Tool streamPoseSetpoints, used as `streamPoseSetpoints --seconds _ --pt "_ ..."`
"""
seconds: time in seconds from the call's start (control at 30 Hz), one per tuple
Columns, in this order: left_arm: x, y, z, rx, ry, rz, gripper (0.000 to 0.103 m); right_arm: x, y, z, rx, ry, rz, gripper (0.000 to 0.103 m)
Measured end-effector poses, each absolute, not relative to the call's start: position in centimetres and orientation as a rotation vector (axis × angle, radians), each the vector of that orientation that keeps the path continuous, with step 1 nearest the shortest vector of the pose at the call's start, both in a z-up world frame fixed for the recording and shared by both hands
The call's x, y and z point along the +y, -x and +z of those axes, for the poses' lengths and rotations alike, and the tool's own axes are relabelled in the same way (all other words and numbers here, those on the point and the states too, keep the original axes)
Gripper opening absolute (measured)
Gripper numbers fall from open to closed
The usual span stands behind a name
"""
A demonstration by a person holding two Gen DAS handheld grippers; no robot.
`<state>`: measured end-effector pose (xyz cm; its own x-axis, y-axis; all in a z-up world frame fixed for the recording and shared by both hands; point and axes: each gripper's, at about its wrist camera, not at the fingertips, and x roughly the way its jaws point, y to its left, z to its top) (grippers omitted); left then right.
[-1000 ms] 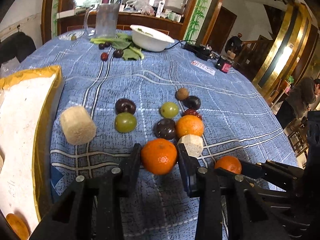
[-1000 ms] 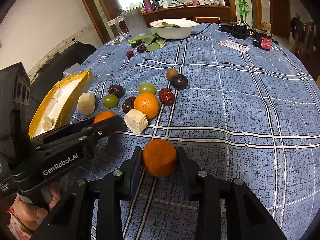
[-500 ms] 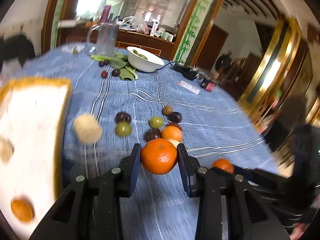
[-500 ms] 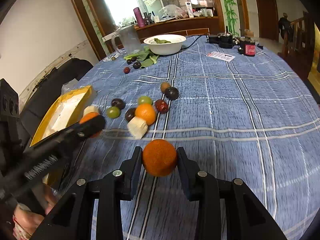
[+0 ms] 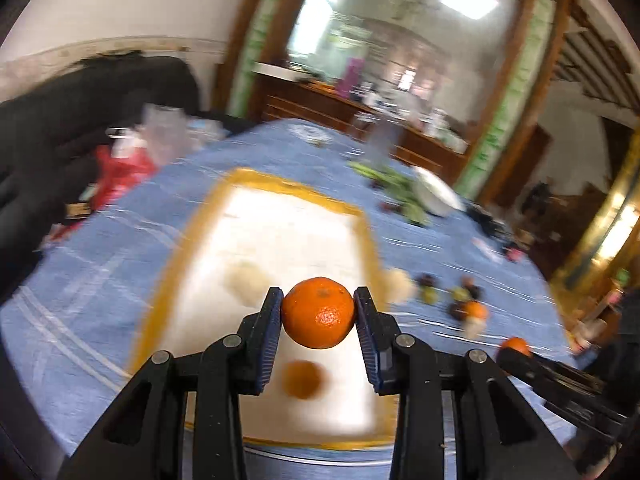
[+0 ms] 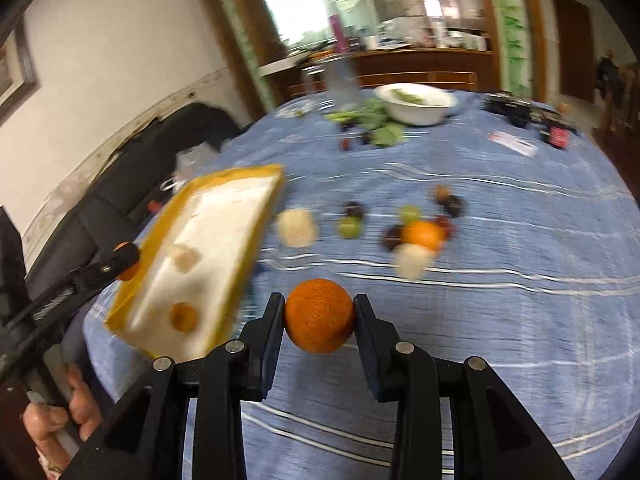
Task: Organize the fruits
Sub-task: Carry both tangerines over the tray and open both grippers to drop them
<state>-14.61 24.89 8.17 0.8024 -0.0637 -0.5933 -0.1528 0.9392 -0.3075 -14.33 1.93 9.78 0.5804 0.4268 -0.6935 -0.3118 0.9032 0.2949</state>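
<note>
On the blue checked tabletop (image 6: 520,320) lies a yellow-rimmed white tray (image 5: 280,240) holding one orange (image 5: 302,380), while the left tongs (image 5: 318,314) pinch a mandarin (image 5: 318,312) above it and the right tongs (image 6: 319,316) pinch another orange fruit (image 6: 319,316) over the cloth.

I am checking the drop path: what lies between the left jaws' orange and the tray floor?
Only air; in the left wrist view the orange hangs above the tray.

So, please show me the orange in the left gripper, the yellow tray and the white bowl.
orange (image 5: 318,312), left wrist view, its front skin.
yellow tray (image 6: 236,171), right wrist view, far rim.
white bowl (image 6: 416,110), right wrist view, outer wall.
</note>
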Motion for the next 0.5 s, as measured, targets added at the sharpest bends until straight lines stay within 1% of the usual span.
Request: streamPoseSetpoints --seconds 0.17,0.5 --pt "28.1 14.1 6.6 0.683 0.38 0.132 0.035 7.6 14.1 9.5 0.858 -0.072 0.524 0.038" --pt "29.0 12.3 4.3 0.735 0.327 0.151 0.035 15.1 10.9 6.3 0.926 0.062 0.57 0.038"
